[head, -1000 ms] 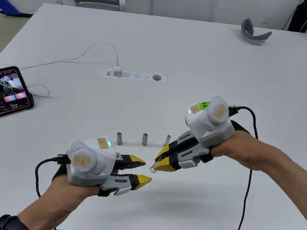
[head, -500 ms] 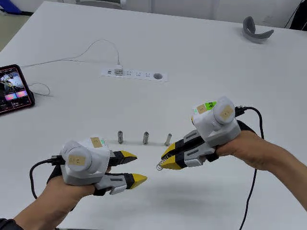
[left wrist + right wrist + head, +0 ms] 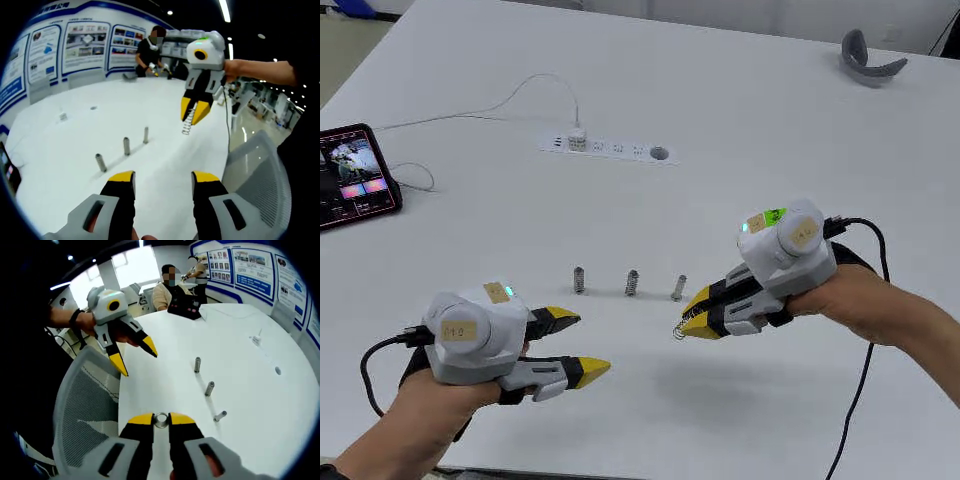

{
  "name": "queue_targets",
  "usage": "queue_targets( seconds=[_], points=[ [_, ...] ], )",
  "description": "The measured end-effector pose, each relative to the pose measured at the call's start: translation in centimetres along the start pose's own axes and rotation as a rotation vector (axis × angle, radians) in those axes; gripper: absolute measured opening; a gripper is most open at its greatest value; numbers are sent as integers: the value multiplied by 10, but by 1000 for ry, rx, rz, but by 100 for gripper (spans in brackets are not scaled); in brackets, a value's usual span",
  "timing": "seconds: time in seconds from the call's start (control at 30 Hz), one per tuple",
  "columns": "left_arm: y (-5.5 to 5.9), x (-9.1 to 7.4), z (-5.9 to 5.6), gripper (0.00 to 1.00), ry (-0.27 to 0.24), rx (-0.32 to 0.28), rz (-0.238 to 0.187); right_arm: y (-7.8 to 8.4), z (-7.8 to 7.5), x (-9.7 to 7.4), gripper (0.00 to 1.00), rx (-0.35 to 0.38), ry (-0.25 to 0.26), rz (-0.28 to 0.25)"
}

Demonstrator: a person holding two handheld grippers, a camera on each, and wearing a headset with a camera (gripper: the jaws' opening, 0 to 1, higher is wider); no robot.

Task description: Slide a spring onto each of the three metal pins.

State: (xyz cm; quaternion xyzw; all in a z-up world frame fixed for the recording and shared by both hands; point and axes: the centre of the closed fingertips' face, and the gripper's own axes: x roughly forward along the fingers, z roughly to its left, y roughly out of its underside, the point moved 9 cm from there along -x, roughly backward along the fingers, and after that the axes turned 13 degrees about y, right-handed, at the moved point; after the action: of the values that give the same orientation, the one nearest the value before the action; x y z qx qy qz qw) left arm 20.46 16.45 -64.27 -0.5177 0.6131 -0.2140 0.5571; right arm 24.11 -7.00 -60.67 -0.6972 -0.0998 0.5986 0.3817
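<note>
Three short metal pins stand in a row on the white table: left pin [image 3: 579,280], middle pin [image 3: 631,283], right pin [image 3: 678,288]. The left and middle ones look ribbed, as if coiled; the right one looks smooth. My right gripper [image 3: 694,318] is shut on a small spring [image 3: 678,331], just right of and in front of the right pin. The spring [image 3: 160,420] sits between its yellow tips, and it hangs below them as a spring [image 3: 187,125] in the left gripper view. My left gripper [image 3: 582,343] is open and holds nothing, in front of the left pin.
A white power strip [image 3: 610,150] with a plug and cable lies behind the pins. A tablet [image 3: 350,185] rests at the left edge and a grey curved band [image 3: 870,60] at the far right. A mesh chair [image 3: 255,170] stands beside the table.
My left gripper has drawn back to the left, away from the right gripper. The right gripper, still holding the spring, has shifted slightly right and nearer the right pin.
</note>
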Motion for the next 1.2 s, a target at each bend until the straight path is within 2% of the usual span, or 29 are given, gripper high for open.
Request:
queue_targets(
  seconds=[0.17,0.4,0.73,0.93,1.2],
  points=[
    [4,-7,5,50,-33,-24,-6,1,-10,1,12,1,21,7],
    [8,-13,7,56,-54,-47,-10,3,-23,4,12,-7,41,19],
    [16,-23,12,63,-114,-87,-11,7,-48,9,12,6,109,47],
    [21,-32,17,69,-154,-114,-8,6,-61,14,12,2,134,55],
    [27,-40,22,72,-182,-138,-7,5,-74,24,12,-13,152,73]
  ],
)
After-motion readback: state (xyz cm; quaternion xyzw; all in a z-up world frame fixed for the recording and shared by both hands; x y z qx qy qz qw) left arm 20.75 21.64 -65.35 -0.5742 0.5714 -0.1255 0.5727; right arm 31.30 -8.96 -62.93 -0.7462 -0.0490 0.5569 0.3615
